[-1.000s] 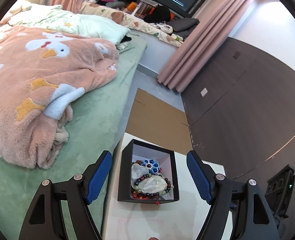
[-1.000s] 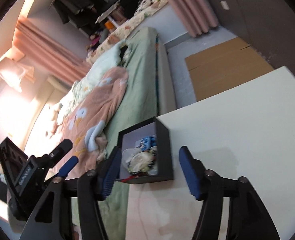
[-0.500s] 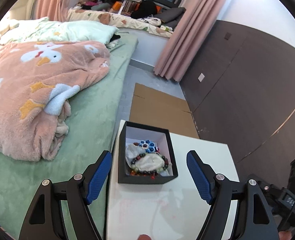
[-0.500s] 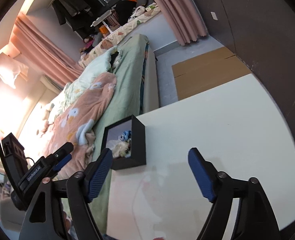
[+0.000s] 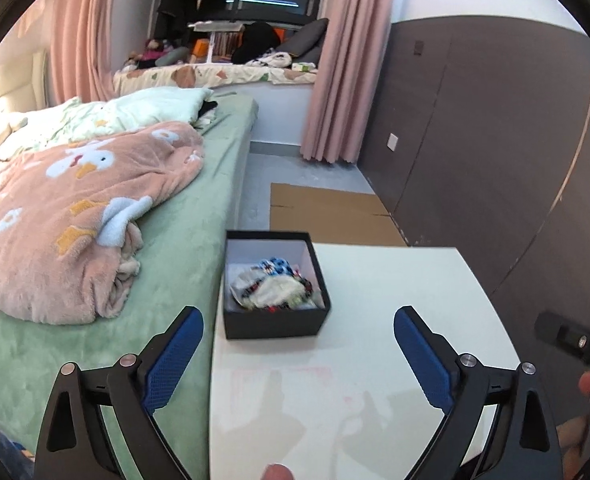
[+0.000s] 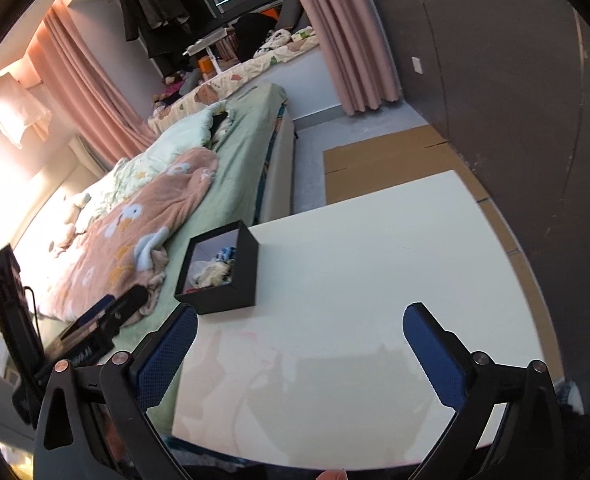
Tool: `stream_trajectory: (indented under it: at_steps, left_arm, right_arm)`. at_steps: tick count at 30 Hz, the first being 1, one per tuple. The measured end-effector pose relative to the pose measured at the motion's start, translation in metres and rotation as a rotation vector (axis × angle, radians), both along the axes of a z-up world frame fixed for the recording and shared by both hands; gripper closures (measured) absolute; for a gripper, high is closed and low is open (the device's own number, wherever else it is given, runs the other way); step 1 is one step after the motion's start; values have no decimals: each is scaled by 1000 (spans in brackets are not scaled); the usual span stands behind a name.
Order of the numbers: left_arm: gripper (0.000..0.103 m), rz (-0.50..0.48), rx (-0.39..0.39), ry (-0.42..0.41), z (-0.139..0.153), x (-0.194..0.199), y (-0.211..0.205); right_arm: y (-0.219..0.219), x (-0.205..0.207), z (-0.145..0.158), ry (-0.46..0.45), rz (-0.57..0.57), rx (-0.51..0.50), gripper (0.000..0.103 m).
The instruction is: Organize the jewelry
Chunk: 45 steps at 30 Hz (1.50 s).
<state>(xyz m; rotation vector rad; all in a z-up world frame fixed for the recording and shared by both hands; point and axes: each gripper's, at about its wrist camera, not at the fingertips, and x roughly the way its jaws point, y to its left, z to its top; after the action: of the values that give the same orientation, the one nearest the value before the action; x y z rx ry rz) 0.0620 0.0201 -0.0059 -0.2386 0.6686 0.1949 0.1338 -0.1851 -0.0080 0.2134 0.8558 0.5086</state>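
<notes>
1. The black box (image 5: pixel 273 322) holding the heap of jewelry (image 5: pixel 273 284) is seen at the far left corner of the white bench (image 5: pixel 375 360), its left wall level with the bench's left edge, beyond which the green-sheeted bed (image 5: pixel 183 280) begins.
2. From the right wrist view the box (image 6: pixel 231 292) is likewise placed against the left edge of the bench (image 6: pixel 375 280), with the bed (image 6: pixel 239 184) directly alongside.
3. Wide bare surface is left to the right of the box and in front of it; the far edge of the bench is bordered by flat cardboard (image 5: pixel 327 212) on the floor, and a dark wall panel (image 5: pixel 495 140) stands beyond the right edge.
4. The left tool (image 5: pixel 298 354) is held tilted downward over the near bench, well back from the box; its jaws are opening wide, with only bare bench seen in the gap and nothing gripped.
5. The right tool (image 6: pixel 299 350) is angled downward over the near middle of the bench, the box ahead and to its left; its jaws are opening to full spread, and nothing is held between them.
6. A fingertip (image 5: pixel 277 472) is visible at the bottom edge of the left view.
</notes>
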Motion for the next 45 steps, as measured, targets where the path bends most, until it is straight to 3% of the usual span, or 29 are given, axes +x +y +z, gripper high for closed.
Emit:
stream_trajectory:
  at_steps: [5,11,19,45]
  left_arm:
    - [6,-16,22,-2,-1,-6,-16]
    - [0,-31,47,-38,5,-12,-26]
    - [0,-38,75,-67,14,-17,-32]
    - [0,-31,59,-88,25,-29,-30]
  right_arm:
    - [-19,-13,-1,-9,-37,18,0]
    - [-18,-21,5,-31,6,-30,0]
    - [-13,-25,9,-62,33,-50,0]
    - [-4,-27,9,-64,58,-56,0]
